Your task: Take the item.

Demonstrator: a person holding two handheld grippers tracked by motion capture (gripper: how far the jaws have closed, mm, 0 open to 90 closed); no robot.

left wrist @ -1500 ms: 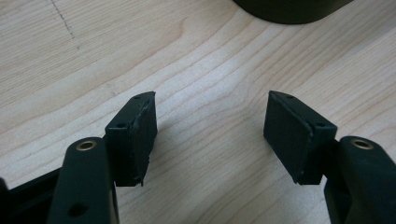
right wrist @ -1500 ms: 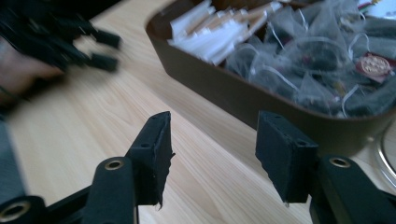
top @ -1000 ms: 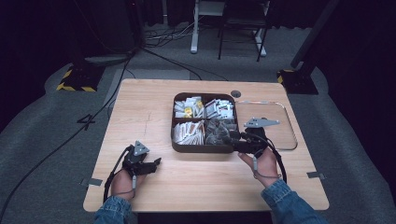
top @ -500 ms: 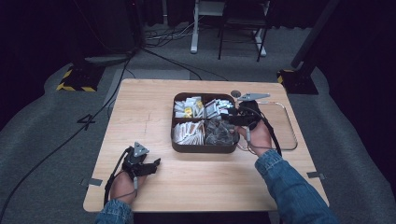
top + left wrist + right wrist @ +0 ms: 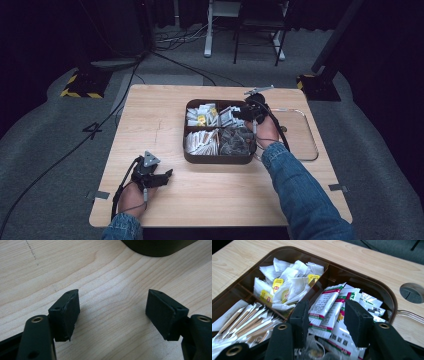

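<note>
Right gripper (image 5: pixel 325 322), jaws half open around the sachets (image 5: pixel 329 312) at frame centre, poised to pinch one; left gripper (image 5: pixel 112 312) rests wide open, empty.

Grippers held low and far apart
The left gripper (image 5: pixel 161 177) is kept near the body, jaws spread wide; the right gripper (image 5: pixel 239 114) is stretched forward on an extended, denim-sleeved arm, jaws parted and pointed leftward

Your light wooden table (image 5: pixel 160 125) carries a dark brown compartment tray (image 5: pixel 217 159) at its centre and a clear shallow tray (image 5: pixel 301 135) just beside it on your right; a grey round insert (image 5: pixel 415 292) sits near the far edge.
</note>
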